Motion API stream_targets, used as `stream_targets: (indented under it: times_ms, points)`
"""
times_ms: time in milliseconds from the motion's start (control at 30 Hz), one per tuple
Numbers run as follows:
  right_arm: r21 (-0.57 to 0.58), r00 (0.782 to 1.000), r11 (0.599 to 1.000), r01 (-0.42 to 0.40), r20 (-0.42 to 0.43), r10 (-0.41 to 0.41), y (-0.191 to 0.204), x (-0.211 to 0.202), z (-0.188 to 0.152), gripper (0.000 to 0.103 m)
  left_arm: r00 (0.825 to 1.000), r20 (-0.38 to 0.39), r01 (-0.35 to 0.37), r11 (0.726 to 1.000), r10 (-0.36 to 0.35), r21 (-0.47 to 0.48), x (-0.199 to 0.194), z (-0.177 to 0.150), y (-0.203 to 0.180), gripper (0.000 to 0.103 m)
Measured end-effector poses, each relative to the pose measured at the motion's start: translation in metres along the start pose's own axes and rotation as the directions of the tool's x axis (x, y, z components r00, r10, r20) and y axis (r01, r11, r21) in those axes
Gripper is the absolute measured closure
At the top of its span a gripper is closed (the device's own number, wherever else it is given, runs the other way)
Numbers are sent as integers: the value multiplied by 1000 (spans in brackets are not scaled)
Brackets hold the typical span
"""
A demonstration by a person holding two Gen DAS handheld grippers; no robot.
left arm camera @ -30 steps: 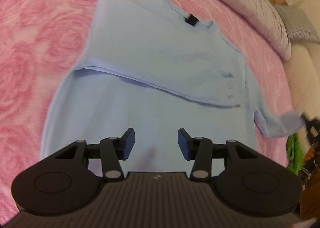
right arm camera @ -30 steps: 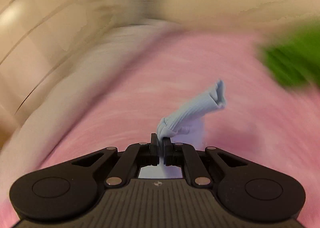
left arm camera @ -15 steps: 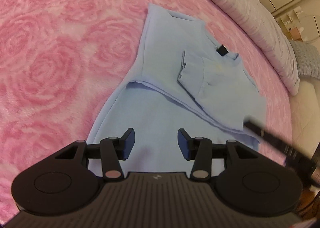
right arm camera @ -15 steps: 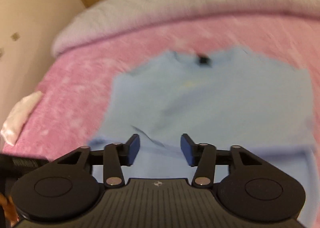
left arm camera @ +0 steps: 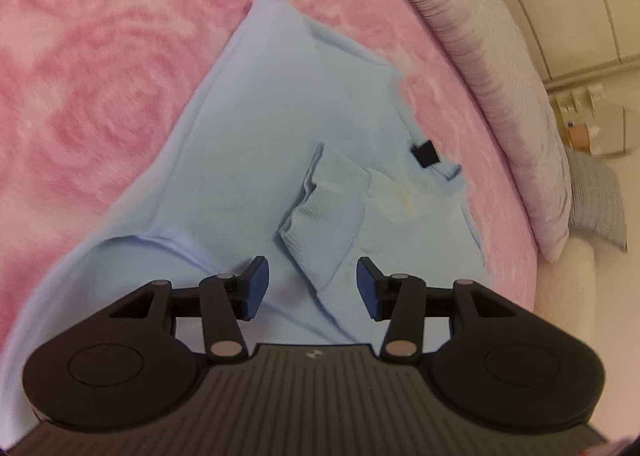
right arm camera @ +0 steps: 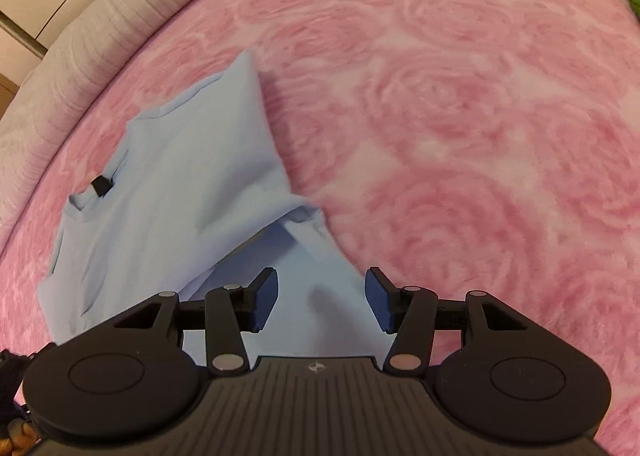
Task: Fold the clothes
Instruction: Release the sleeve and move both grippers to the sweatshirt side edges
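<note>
Under both grippers lay a light blue sweater (left arm camera: 240,159) spread on a pink blanket (left arm camera: 100,55) with a rose pattern. The left gripper (left arm camera: 308,288) hung over it with its jaws apart and nothing held; a ribbed cuff (left arm camera: 324,223) of a folded-in sleeve sat just ahead of the gap between the fingers (left arm camera: 256,284). Past the cuff, farther from the fingers, a small black tag (left arm camera: 426,153) marked the collar. The right gripper (right arm camera: 320,298) had just been opening, and its jaws stood apart over the sweater (right arm camera: 172,191) with nothing pinched. Blue cloth lay flat below and between its fingers (right arm camera: 266,298). A folded edge of the sweater rose ahead of the left finger. Pink blanket (right arm camera: 460,115) lay beyond the right finger.
</note>
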State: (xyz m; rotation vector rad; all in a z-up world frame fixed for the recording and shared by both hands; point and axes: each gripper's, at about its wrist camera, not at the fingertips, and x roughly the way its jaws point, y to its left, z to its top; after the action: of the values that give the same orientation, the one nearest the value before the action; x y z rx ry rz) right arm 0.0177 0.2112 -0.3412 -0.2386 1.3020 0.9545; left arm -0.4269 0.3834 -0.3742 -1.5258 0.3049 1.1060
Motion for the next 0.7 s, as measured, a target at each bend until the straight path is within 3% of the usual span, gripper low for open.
stream_targets:
  times_ms: [100,200,333,433,567,700]
  points:
    - [-3,1000,1000,9,-3,-9,5,1,-3,48,1000,4,19,999,-19,-29,13,2,2,63]
    - [-10,1000,1000,23,-8,-23,1,3,-5,48,998,38,51,998,-50,-20,18,3,-2,101]
    - [-85,998,994,69,-3,-69,6,5,-7,48,981,160,76,980,-106,183,-17,6,-28,101]
    - [-149,995,984,94,-12,-97,7,5,-12,48,976,213,-13,951,-56,310,-36,10,-33,101]
    - [-178,991,977,115,-54,-126,3,10,-24,49,996,70,-76,966,61,246,-7,20,-2,97]
    - [-215,988,969,121,-66,-137,1,5,-34,49,992,72,-124,948,108,294,-16,16,2,88]
